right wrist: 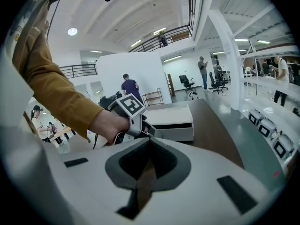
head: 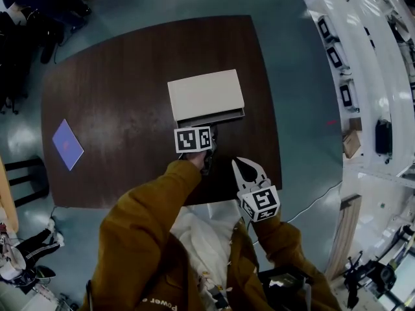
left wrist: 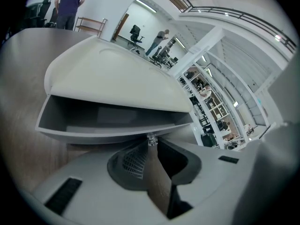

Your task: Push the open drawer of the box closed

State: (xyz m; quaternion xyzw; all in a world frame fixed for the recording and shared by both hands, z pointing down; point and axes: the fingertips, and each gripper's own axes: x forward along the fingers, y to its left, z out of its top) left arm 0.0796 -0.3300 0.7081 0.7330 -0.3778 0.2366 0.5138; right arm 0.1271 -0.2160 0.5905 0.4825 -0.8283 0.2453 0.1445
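While the drawer (left wrist: 93,132) of the white box (head: 205,94) on the dark table (head: 117,76) stands partly open, the closing push is all left to do. Left gripper (left wrist: 151,142), tips drawn together and empty, sits at the drawer's front lip. Right gripper (head: 248,171), likewise closed on nothing, hangs near the table's edge.

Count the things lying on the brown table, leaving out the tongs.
2. A white box with its drawer open sits near the middle; a blue sheet lies near the left edge. The person's sleeve may hide more.
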